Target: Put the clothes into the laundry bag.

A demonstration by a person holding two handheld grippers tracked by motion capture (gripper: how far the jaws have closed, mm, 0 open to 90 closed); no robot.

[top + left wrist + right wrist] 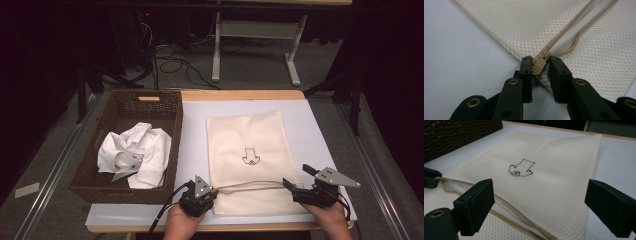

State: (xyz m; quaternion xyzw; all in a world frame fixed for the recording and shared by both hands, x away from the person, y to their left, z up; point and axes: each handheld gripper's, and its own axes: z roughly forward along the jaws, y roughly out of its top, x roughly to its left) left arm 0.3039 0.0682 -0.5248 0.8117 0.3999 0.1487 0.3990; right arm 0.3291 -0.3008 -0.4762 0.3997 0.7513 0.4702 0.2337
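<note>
Left gripper, seen in the high view at the lower middle of the frame, sits at the near left corner of the cream mesh laundry bag, which lies flat on the white table mat in the centre. Right gripper is at the lower right, over the bag's near right corner, with its jaws spread apart. A zipper runs across the bag's near end between the two grippers. A small dark drawing marks the middle of the bag. At the left, a dark wicker basket holds a crumpled white garment.

Left gripper view: the left gripper rises from the bottom centre, its jaws narrowed around the beige zipper slider at the corner of the bag. One jaw lies against the slider; a thin gap seems to remain on the other side, so I cannot tell whether it is firmly pinched. The zipper's open track runs toward the upper right.

Right gripper view: the right gripper holds nothing; its jaws stand wide at the lower left and lower right, the bag below them. The drawing is at centre, the basket at upper left.
</note>
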